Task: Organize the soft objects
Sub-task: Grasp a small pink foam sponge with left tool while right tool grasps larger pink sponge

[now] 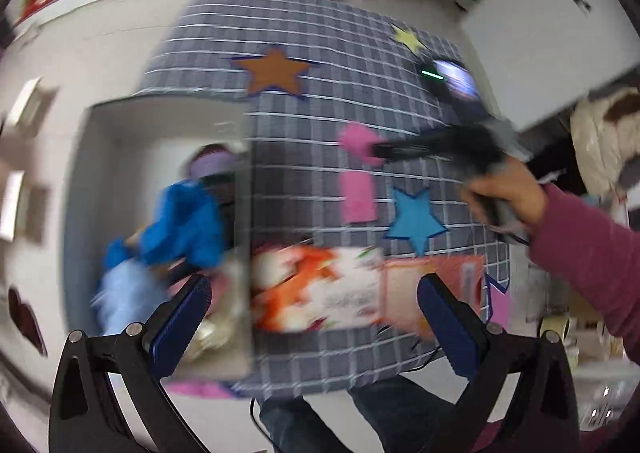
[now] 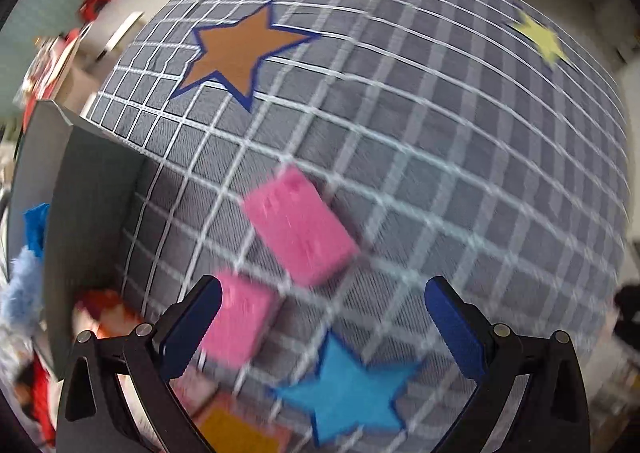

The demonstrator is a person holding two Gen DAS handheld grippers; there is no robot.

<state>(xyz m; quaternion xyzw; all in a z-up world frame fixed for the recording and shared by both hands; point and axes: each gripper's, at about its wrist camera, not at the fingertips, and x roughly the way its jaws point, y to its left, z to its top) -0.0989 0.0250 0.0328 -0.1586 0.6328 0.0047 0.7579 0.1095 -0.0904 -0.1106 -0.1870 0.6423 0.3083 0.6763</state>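
While both frames were smeared by motion, the right gripper (image 2: 322, 327) was seen spread wide and empty above two pink sponge blocks (image 2: 300, 225) lying on the checked cloth (image 2: 440, 133), and the left gripper (image 1: 314, 323) was likewise held wide and empty near the grey box (image 1: 120, 125), in which a blue soft item (image 1: 184, 225) could be made out. A miss was judged likely if the nearer block were closed on at such speed: it could be nudged by one pad, or squeezed off-centre and dropped short of the box.
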